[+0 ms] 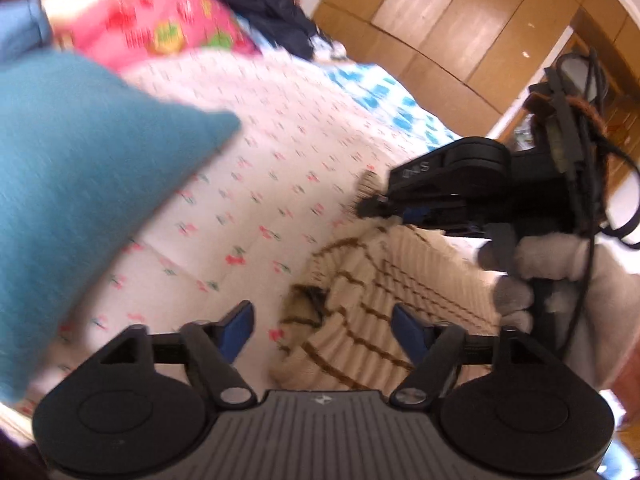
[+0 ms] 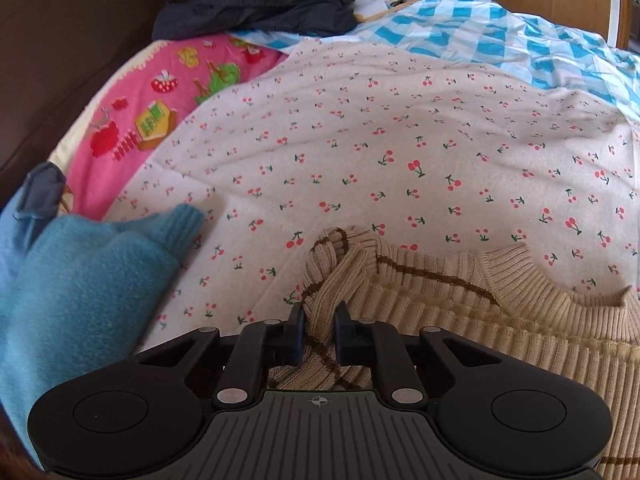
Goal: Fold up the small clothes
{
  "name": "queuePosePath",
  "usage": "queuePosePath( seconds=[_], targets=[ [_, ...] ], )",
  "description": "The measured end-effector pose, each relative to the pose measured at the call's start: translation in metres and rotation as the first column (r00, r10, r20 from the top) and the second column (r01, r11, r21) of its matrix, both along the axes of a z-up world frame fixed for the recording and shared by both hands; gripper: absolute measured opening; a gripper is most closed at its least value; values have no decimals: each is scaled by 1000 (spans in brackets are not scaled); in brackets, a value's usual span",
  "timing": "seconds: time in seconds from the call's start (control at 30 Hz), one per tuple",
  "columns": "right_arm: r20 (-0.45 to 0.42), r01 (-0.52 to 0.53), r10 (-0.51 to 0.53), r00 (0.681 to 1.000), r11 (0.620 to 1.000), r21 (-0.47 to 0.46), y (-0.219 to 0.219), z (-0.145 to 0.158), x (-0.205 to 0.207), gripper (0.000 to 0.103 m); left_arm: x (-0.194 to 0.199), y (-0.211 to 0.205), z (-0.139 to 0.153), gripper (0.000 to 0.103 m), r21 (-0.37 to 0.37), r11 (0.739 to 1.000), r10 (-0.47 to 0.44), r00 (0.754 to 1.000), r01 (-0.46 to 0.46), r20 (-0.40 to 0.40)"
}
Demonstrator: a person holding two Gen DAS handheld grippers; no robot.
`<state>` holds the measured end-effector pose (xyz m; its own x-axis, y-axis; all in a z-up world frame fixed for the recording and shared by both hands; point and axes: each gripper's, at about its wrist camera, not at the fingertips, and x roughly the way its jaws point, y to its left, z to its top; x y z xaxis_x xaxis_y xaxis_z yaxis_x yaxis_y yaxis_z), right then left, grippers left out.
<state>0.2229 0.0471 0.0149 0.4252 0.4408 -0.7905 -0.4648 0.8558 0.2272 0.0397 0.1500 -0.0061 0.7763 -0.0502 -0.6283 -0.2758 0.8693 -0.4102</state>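
Observation:
A beige ribbed sweater with brown stripes (image 2: 500, 320) lies on the cherry-print sheet (image 2: 380, 152). My right gripper (image 2: 319, 334) is shut on a bunched fold of the sweater, a sleeve by the look of it, and holds it up. In the left wrist view the sweater (image 1: 372, 292) lies just ahead of my left gripper (image 1: 324, 328), which is open and empty above it. The right gripper (image 1: 370, 204), held in a gloved hand, shows there at the right, above the sweater.
A teal knit garment (image 2: 88, 280) lies at the left, blurred in the left wrist view (image 1: 80, 168). A pink printed blanket (image 2: 160, 100), a dark garment (image 2: 260, 4) and a blue checked cloth (image 2: 500, 40) lie further back. Wooden cupboards (image 1: 440, 20) stand behind the bed.

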Motion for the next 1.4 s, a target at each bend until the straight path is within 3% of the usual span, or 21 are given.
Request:
queuePosePath(
  seconds=[0.17,0.33,0.37,0.4,0.47,0.57,0.63,0.73,0.87,0.97,1.2,1.3,1.4],
  targets=[
    [-1,19,-19,1000,997,71,-16,9,-3,13,14,-21,-4,93,153,988,-25,996,37,-82],
    [-9,39,-38,999,991,127,-35,15,-5,13,21,-34,-6,92,198,977,-63,995,76,-72],
    [-9,43,-42,999,990,136,-38,17,-5,13,23,-34,-7,89,184,979,-80,994,93,-75],
    [-10,46,-45,999,988,147,-43,19,-6,13,24,-34,-8,70,168,980,-96,992,108,-79],
    [-11,56,-55,998,983,173,-54,24,-7,13,27,-37,-6,50,152,980,-113,990,126,-89],
    [-11,70,-69,998,974,215,-71,31,-11,13,18,-42,6,31,112,988,-99,994,103,-43],
    [-4,82,-84,996,966,247,-89,37,-15,13,13,-50,20,27,90,989,-116,993,115,-2],
    [-7,129,-134,991,941,314,-127,44,-21,13,11,-73,43,26,115,977,-185,981,178,51],
    [-25,222,-233,972,880,420,-193,48,-29,13,16,-116,63,26,134,945,-310,946,297,93],
    [-44,288,-305,951,828,482,-245,42,-37,13,20,-157,69,26,159,908,-405,910,388,90],
    [-158,442,-427,890,722,532,-335,-14,-52,14,26,-251,47,26,253,785,-576,816,565,-37],
    [-217,488,-444,869,703,517,-356,-40,-52,14,23,-275,38,26,283,750,-599,795,598,-91],
    [-246,499,-439,864,686,529,-367,-49,-50,14,23,-288,38,26,302,736,-605,789,606,-110]
  ],
)
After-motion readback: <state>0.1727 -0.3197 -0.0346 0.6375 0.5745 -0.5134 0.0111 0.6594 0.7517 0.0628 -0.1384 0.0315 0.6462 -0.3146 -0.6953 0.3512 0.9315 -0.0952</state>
